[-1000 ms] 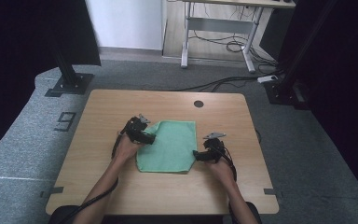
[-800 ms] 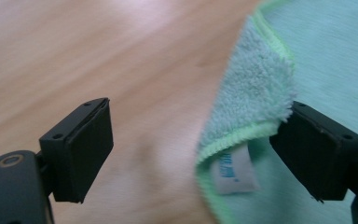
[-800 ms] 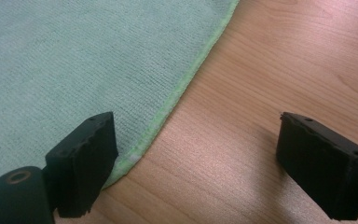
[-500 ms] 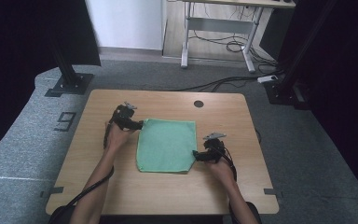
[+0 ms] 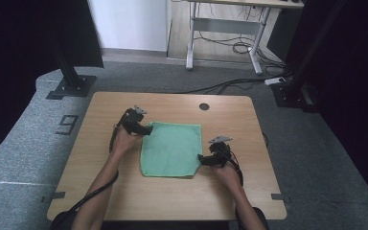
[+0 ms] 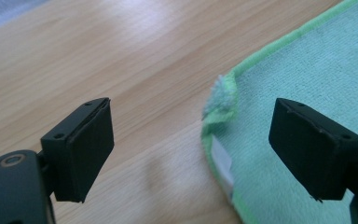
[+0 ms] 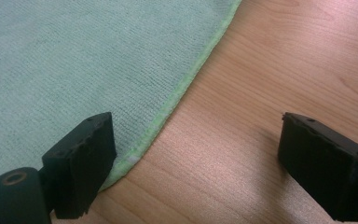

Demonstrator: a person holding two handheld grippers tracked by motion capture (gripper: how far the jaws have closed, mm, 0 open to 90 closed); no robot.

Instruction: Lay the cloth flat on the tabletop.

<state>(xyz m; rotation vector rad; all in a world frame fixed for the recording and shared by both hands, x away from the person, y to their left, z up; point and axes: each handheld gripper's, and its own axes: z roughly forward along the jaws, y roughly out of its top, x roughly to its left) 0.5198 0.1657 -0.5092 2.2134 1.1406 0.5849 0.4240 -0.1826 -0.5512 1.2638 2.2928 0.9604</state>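
A green cloth point(image 5: 172, 148) lies spread flat on the wooden table point(image 5: 100, 191). My left gripper point(image 5: 147, 129) is at the cloth's far left corner, open. In the left gripper view, the left gripper point(image 6: 193, 123) has its jaws wide apart, and the cloth's corner point(image 6: 303, 70) with its small curled tip point(image 6: 221, 95) lies between them, untouched. My right gripper point(image 5: 201, 159) sits at the cloth's right edge near the front, also open. In the right gripper view, the right gripper point(image 7: 198, 135) straddles the cloth's light green hem point(image 7: 186, 88), and its pads hold nothing.
A round cable hole point(image 5: 204, 106) sits at the table's far side. Beyond the table are a black stand's base point(image 5: 69, 86), a metal-legged desk point(image 5: 225, 28) and cables on the floor point(image 5: 230, 85). Bare wood surrounds the cloth on all sides.
My left gripper has moved left and away from me, off the cloth's far left corner. That corner now lies flatter and squarer. The right gripper has stayed put.
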